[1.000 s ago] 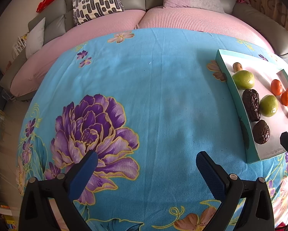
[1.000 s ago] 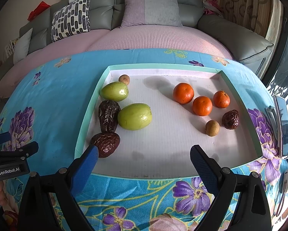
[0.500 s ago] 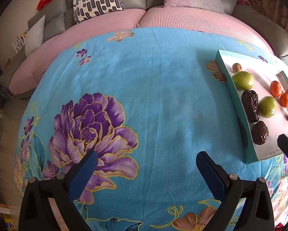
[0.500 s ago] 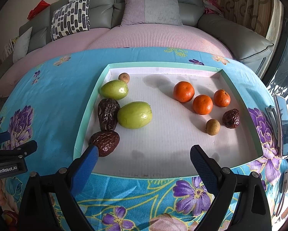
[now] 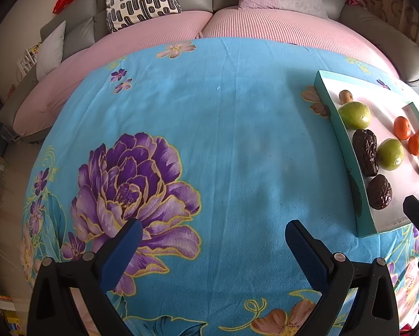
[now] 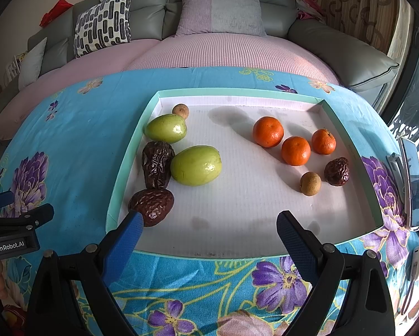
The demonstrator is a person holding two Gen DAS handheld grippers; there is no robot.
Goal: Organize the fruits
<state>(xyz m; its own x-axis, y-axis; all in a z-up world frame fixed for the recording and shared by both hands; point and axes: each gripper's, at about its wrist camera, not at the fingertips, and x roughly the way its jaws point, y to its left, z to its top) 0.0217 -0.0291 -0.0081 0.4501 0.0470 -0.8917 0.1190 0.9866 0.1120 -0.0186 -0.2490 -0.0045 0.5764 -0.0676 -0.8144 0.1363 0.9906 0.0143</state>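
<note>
Right tongs [image 6: 209, 221] hung spread at the tray's [image 6: 113, 201] near edge, holding nothing; left tongs [image 5: 211, 233] were spread over bare cloth. Fruit lay half-grouped: oranges [image 6: 295, 150] together, dates [image 6: 156, 163] and longans [image 6: 310, 183] split, so sorting looked midway.

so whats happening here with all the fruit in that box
A person holds a two-finger gripper in each hand over a table with a blue floral cloth, set to sort fruit. Both are open and hold nothing. The right gripper hovers at the near edge of a shallow teal-rimmed tray, its left finger close to a dark wrinkled date. The tray also holds two green fruits, three tangerines, more dates and two small brown fruits. The left gripper hangs over bare cloth beside the tray.
</note>
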